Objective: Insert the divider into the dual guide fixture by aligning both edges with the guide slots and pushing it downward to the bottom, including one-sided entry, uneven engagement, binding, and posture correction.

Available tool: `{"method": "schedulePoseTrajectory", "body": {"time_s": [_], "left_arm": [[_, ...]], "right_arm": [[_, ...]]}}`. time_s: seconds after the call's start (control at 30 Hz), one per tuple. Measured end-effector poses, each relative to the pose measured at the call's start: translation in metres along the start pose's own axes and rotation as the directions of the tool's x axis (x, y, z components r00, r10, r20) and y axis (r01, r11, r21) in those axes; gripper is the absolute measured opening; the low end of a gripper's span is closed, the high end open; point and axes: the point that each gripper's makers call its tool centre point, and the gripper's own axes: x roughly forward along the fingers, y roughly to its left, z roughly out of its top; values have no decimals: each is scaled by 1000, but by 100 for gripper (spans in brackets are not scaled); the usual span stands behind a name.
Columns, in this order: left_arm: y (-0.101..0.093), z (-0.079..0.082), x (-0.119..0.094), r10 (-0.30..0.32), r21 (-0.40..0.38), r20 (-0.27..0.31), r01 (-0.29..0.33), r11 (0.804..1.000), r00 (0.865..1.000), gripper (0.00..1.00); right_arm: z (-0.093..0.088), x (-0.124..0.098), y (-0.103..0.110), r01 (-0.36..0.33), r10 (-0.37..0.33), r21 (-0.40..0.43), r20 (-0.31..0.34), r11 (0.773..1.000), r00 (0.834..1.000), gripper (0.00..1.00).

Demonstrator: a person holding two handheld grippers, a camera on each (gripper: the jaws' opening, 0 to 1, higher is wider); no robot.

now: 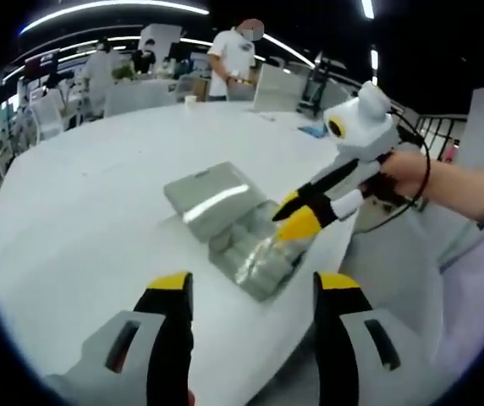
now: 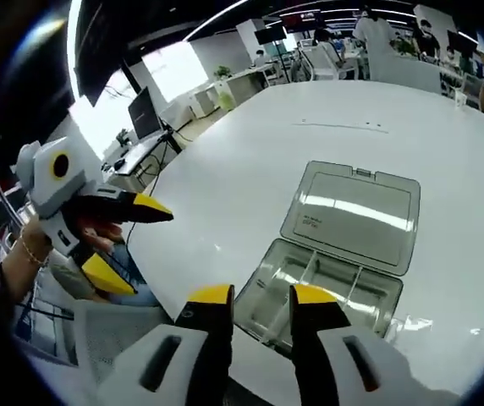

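**Two grippers at an open clear box on a white table**

In the left gripper view, the left gripper (image 1: 255,292) stands with its two yellow-tipped jaws wide apart and nothing between them; they hang over the near part of the white table (image 1: 90,211). Just ahead of them lies one clear plastic box (image 1: 259,254), its lid (image 1: 212,199) folded back flat on the table beyond the tray. The right gripper (image 1: 297,216) comes in from the right, held by a hand (image 1: 403,173), its tips down at the far edge of the tray; its jaws look nearly together here, though whether they touch the box cannot be told.

In the right gripper view, the right gripper (image 2: 252,296) shows its jaws only a narrow gap apart, with no object seen between them. They sit over the near wall of the clear plastic box (image 2: 327,292), whose tray shows thin upright partitions (image 2: 310,271) inside; which of these is the divider cannot be told. The lid (image 2: 352,211) lies open just beyond the tray. The left gripper (image 2: 128,245) appears at the left, off the table's (image 2: 250,152) edge and well apart from the box, jaws spread, held by a hand (image 2: 30,254).

Counted: two grippers, one box with one lid. A person (image 1: 233,59) stands beyond the table's far side.
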Motion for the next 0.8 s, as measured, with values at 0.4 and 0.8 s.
{"method": "schedulePoseTrajectory", "body": {"time_s": [0.4, 0.8], "left_arm": [[-15, 6, 7, 26, -3, 5, -26, 1000, 1000, 57], [-22, 6, 13, 24, 2, -12, -24, 1000, 1000, 58]], "right_arm": [[-7, -34, -11, -44, 51, -92, 69, 995, 996, 31], [-15, -57, -35, -30, 40, -168, 53, 985, 998, 44]]}}
